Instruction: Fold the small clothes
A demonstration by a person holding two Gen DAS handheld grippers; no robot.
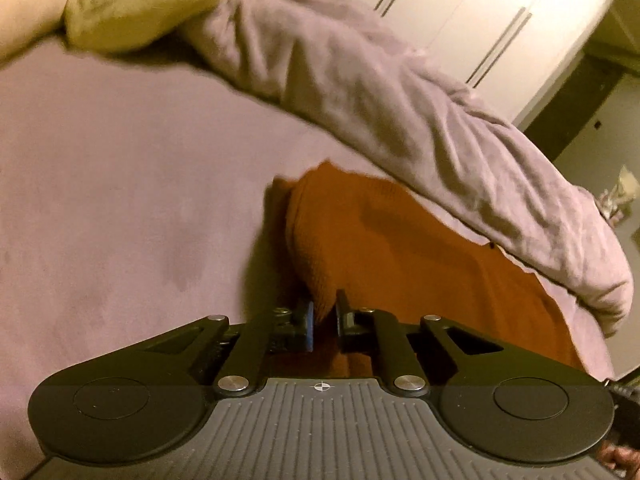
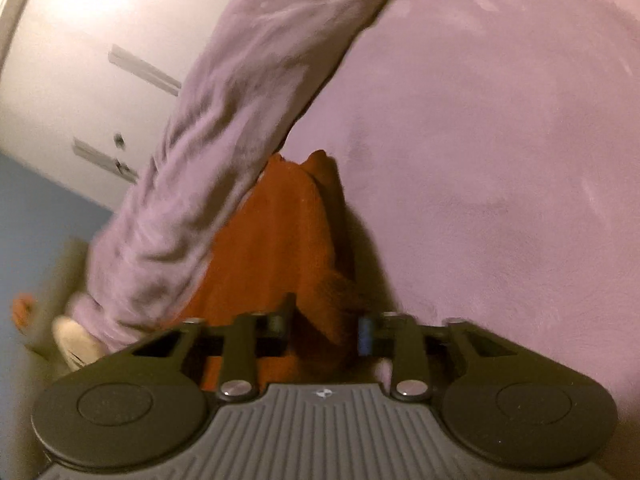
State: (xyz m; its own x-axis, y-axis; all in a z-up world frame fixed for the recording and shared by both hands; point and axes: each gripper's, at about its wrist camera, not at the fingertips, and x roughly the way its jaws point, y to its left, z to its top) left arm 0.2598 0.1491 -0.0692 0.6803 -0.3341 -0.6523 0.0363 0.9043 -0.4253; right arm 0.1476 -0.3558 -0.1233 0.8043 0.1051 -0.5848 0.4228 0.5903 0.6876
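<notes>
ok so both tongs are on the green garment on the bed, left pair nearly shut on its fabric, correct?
Not green: the garment is orange, as the left wrist view shows. The rest holds: left tongs nearly shut on its fabric, right tongs on it too, on the bed.

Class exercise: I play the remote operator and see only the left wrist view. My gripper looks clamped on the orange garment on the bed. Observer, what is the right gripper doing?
Observer: The right gripper has its fingers set apart, with a bunch of the orange garment between them. I cannot tell whether it grips.
Operator: Is anything on the floor on that side?
Observer: Yes, beyond the hanging purple blanket a pale slipper lies low at the left, on the floor it seems.
Operator: Anything else there?
Observer: A small blurred orange thing sits near the slipper; too blurred to name.
</notes>
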